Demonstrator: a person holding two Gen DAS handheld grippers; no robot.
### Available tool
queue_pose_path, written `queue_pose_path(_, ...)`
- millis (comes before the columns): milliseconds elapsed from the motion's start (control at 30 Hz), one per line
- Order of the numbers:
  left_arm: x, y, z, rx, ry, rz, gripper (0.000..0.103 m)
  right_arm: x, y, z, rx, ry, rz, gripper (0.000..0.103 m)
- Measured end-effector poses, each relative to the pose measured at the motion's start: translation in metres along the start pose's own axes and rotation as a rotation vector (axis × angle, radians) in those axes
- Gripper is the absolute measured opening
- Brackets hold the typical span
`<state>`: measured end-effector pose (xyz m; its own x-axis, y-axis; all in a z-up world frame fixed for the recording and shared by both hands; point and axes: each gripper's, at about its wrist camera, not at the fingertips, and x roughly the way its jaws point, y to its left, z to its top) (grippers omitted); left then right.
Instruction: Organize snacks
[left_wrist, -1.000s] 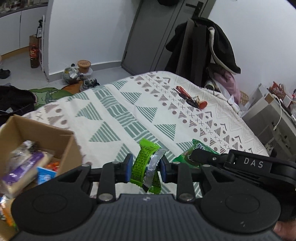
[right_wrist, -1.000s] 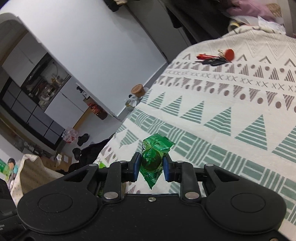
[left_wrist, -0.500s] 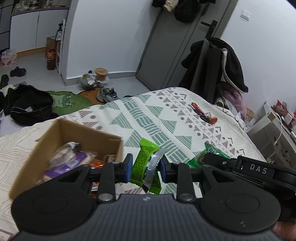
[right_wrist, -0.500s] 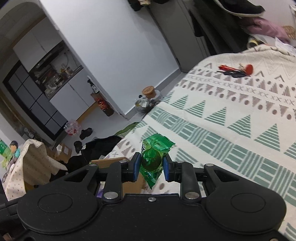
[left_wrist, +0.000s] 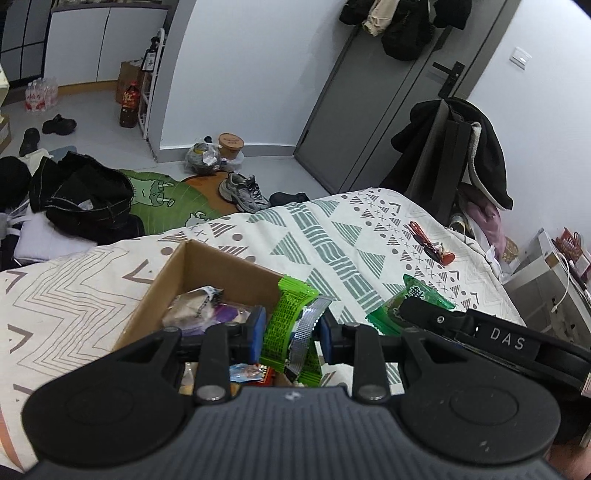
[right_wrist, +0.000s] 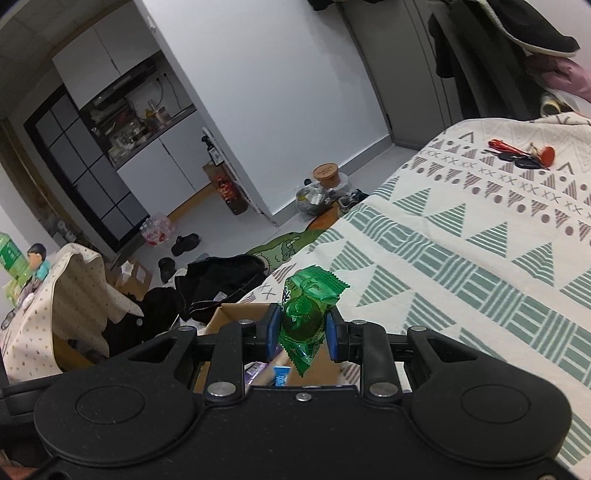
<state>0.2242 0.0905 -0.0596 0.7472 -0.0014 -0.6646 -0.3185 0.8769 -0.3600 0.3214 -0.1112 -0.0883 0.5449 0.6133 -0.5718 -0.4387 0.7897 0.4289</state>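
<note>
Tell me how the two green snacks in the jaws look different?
The left snack is a long, flat, lime-green bar with a silver strip; the right snack is darker green and bulges round in the middle. The left one stands upright; the right one tilts. Both are sealed wrappers pinched between blue pads, near the box.

Counted from the two claws

Two claws, left claw (left_wrist: 289, 332) and right claw (right_wrist: 302, 328), one green snack packet (left_wrist: 284, 328) and one round green candy packet (right_wrist: 303, 317) gripped; one cardboard box (left_wrist: 207, 266) beneath; one key bunch (right_wrist: 524, 155) far ahead on one bed (right_wrist: 461, 236).
</note>
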Motion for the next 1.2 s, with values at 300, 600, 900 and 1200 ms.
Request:
queue_pose_path(300, 0.006, 0.019, 0.005, -0.02, 0.043, -0.01, 0.033, 0.014, 0.026, -0.002, -0.044, 0.016, 0.018, 0.025)
queue_pose_path(600, -0.007, 0.038, 0.013, -0.034, 0.042, 0.049, 0.049, 0.02, 0.044, -0.013, -0.088, 0.069, 0.088, 0.03)
queue_pose_path(900, -0.029, 0.034, 0.014, -0.005, 0.017, 0.099, 0.076, -0.004, 0.034, -0.021, -0.083, 0.048, 0.055, 0.049)
queue_pose_path(1200, -0.051, 0.014, -0.001, 0.046, 0.037, 0.099, 0.078, -0.046, 0.014, -0.027, -0.046, 0.021, 0.004, 0.067)
